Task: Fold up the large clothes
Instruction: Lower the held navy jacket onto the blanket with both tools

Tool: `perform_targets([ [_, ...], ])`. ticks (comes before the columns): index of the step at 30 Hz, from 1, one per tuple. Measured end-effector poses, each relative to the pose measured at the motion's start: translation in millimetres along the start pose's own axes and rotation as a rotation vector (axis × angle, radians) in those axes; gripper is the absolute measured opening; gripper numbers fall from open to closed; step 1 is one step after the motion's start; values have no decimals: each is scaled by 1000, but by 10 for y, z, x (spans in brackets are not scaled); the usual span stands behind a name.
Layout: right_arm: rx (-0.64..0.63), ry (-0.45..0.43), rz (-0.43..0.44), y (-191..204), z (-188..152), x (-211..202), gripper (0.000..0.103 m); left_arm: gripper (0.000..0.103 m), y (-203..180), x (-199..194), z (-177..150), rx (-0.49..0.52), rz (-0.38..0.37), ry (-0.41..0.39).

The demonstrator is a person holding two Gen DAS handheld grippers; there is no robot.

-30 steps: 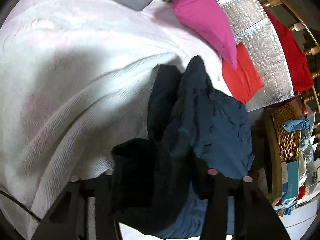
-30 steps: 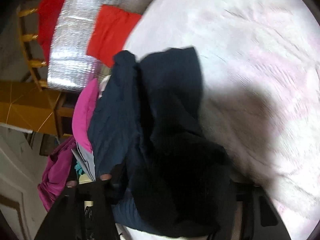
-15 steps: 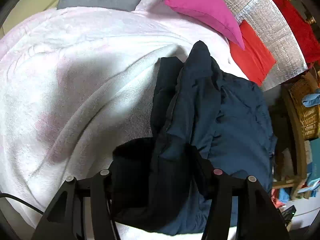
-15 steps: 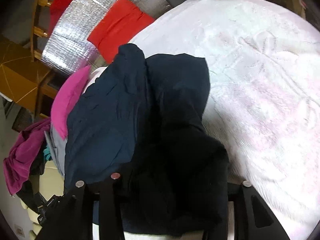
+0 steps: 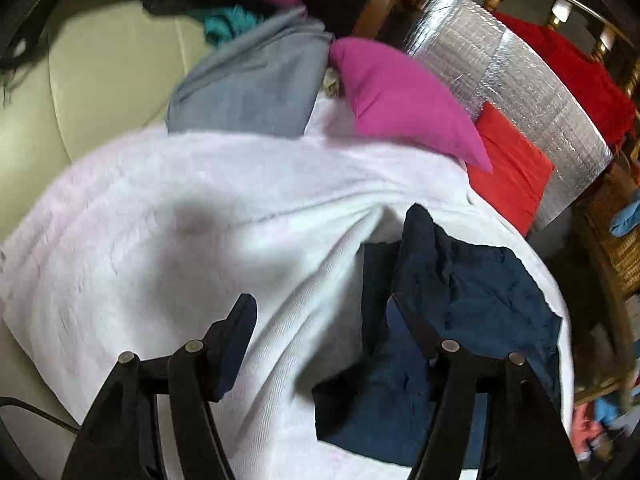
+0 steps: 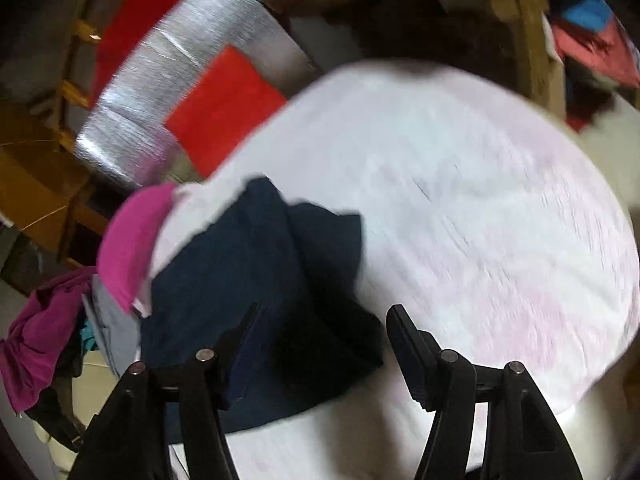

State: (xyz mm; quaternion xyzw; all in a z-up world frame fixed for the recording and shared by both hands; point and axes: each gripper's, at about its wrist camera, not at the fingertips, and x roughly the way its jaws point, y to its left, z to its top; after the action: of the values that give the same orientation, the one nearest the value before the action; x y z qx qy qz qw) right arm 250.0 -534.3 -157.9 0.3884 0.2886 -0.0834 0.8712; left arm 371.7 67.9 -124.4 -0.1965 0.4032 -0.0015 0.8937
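Observation:
A dark navy garment [image 5: 472,304] lies folded in a rumpled heap on the white and pale pink blanket [image 5: 200,240]. In the left wrist view it sits at the lower right, behind the right finger. My left gripper [image 5: 320,316] hangs above the blanket with its jaws opening and only blanket showing between them. In the right wrist view the navy garment [image 6: 256,276] lies at the left of the blanket [image 6: 480,220]. My right gripper [image 6: 324,320] is above its near edge, jaws opening, pads off the cloth.
A magenta cushion [image 5: 400,96] and a grey garment [image 5: 256,84] lie at the blanket's far edge. Beyond are a red cloth [image 5: 508,168] on a silver foil mat [image 5: 520,80], a wicker basket [image 5: 624,248] and a cream seat [image 5: 100,80]. More clothes are piled at the left [image 6: 36,340].
Both grippers let go of the navy garment, opened wider and lifted away. The garment now lies on the blanket, clear of the fingers.

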Motion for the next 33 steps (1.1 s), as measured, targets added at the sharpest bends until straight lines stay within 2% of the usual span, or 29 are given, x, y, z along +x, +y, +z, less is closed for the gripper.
perform_targets([
  [1,-17,-15,8,75,12,38,64,68,-81,25,-20,22,-17,1],
  [2,-32,-15,25,167,26,131,57,68,-135,50,-35,37,-35,9],
  [3,-44,1,43,238,24,247,42,68,-223,91,-68,63,-51,22],
  [4,-56,20,52,290,22,360,37,68,-318,135,-108,92,-55,34],
  [7,-100,59,44,433,-8,744,36,68,-586,298,-167,173,-35,61],
  [11,-64,110,42,353,-13,1285,35,68,-797,570,-187,226,6,129],
  [13,-60,142,12,246,-6,1523,31,69,-868,777,-227,265,56,185],
  [14,-56,145,11,259,-2,1636,24,70,-910,887,-257,294,91,213],
  [15,-46,145,19,248,18,1669,23,71,-920,939,-269,303,102,226],
  [17,-5,171,41,213,89,1685,23,71,-940,968,-230,292,89,230],
  [18,11,178,46,214,133,1680,26,71,-950,957,-193,291,73,225],
  [22,-37,140,73,421,378,1624,27,71,-942,957,-85,276,47,198],
  [25,-44,145,89,609,566,1712,28,71,-918,960,-24,258,53,184],
  [26,-47,149,88,673,607,1768,31,71,-911,973,-10,258,73,182],
  [27,-49,156,87,765,658,1884,38,72,-912,985,-8,259,89,182],
  [29,-53,191,60,900,706,2120,50,73,-895,1042,-1,260,119,193],
  [31,-64,219,-3,928,708,2339,50,80,-861,1119,11,253,134,218],
  [33,-63,258,-31,885,694,2543,50,83,-808,1200,9,232,136,241],
])
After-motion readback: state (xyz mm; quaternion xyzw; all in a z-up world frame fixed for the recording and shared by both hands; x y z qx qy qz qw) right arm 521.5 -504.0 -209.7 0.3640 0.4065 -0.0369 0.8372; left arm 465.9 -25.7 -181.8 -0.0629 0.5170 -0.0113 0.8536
